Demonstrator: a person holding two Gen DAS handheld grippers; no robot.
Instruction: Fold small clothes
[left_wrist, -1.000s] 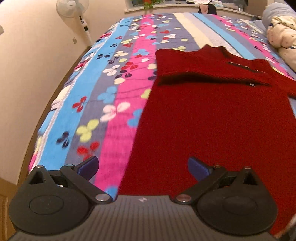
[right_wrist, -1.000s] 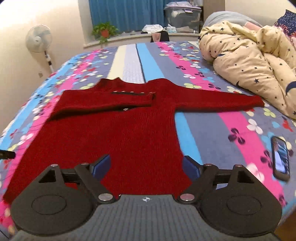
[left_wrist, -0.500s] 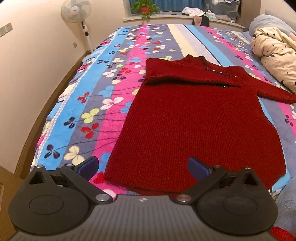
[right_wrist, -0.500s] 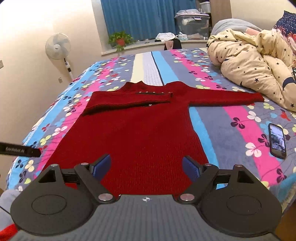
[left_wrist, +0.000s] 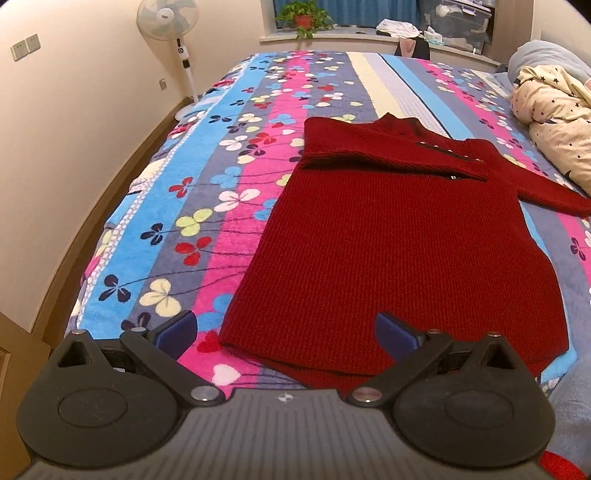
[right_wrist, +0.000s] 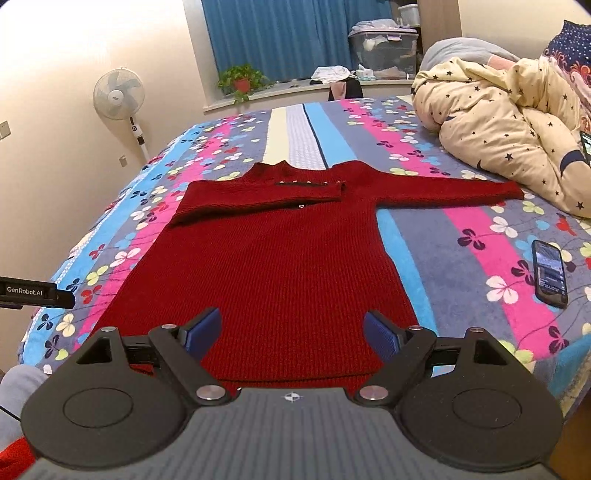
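A dark red knitted sweater dress (left_wrist: 399, 251) (right_wrist: 273, 266) lies flat on the striped flowered bedspread (left_wrist: 207, 206). Its left sleeve is folded across the chest and its right sleeve (right_wrist: 443, 188) stretches out sideways. My left gripper (left_wrist: 286, 330) hangs open over the hem's left corner with nothing between its blue pads. Above the hem's middle my right gripper (right_wrist: 291, 332) is open too and holds nothing. The left gripper's tip (right_wrist: 37, 293) shows at the left edge of the right wrist view.
A phone (right_wrist: 550, 273) lies on the bed to the right of the dress. A rumpled star-print duvet (right_wrist: 509, 133) fills the far right. A standing fan (left_wrist: 173, 40) stands by the left wall. The bed's left edge (left_wrist: 92, 266) drops toward the floor.
Both grippers pulled back from the dress and rose, so the whole garment and its hem now show. Over the last half second they have kept nearly still. Both stayed open.
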